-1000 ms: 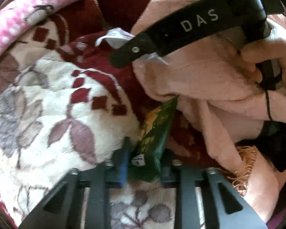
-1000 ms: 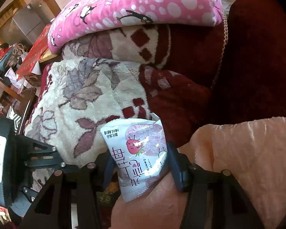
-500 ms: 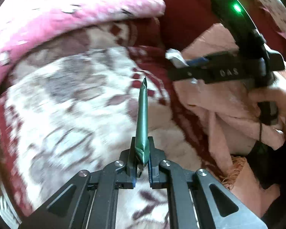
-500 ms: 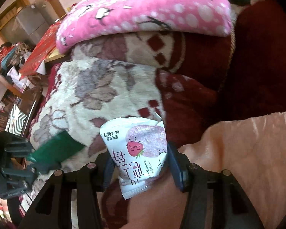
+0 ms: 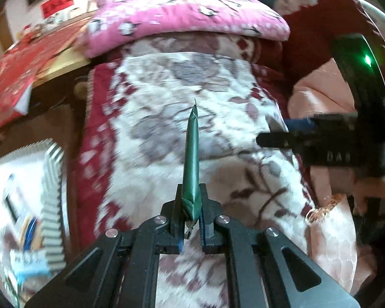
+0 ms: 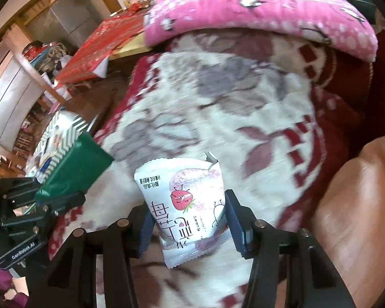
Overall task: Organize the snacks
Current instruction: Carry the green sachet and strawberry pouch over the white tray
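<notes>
My left gripper [image 5: 191,220] is shut on a green snack packet [image 5: 191,164], held edge-on above the floral blanket [image 5: 166,133]. The same packet [image 6: 74,172] and left gripper [image 6: 42,205] show at the left of the right wrist view. My right gripper [image 6: 190,220] is shut on a white strawberry snack packet [image 6: 184,205] and holds it upright over the blanket [image 6: 218,107]. The right gripper [image 5: 274,138] shows at the right of the left wrist view.
A striped box with snacks inside [image 5: 25,205] stands at the lower left, also in the right wrist view [image 6: 56,138]. A pink penguin pillow [image 5: 187,18] lies at the back. A peach cloth [image 5: 318,97] is at the right. A red-covered table [image 6: 102,43] stands beyond.
My left gripper lifted the green packet out from beside the peach cloth and swung left toward the striped box. My right gripper moved left with the strawberry packet.
</notes>
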Tool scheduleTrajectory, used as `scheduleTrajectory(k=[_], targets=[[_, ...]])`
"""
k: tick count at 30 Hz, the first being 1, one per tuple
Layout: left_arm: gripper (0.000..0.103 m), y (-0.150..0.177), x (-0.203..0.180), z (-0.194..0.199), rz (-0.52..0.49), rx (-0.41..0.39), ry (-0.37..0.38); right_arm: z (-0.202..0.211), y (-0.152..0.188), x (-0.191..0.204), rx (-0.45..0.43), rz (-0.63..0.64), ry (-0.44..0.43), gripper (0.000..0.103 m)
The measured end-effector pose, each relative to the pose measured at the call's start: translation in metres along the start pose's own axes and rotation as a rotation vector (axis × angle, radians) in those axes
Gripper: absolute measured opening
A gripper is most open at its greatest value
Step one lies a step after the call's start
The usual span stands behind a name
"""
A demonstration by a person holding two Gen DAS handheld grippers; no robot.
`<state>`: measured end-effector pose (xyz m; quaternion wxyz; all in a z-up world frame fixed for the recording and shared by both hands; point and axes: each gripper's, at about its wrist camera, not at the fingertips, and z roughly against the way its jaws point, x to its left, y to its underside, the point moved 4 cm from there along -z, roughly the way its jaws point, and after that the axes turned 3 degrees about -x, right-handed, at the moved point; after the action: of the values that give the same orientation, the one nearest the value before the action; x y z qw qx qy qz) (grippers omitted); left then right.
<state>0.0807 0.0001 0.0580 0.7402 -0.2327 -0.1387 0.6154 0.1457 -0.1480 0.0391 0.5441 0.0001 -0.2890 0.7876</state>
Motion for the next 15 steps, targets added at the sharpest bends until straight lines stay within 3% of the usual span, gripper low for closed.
scheduleTrajectory(k=[15], targets=[[0.008,0.051,0.073,0.061,0.179,-0.063,-0.143,-0.018,0.025,0.108,0.030,0.091,-0.072,0.055]])
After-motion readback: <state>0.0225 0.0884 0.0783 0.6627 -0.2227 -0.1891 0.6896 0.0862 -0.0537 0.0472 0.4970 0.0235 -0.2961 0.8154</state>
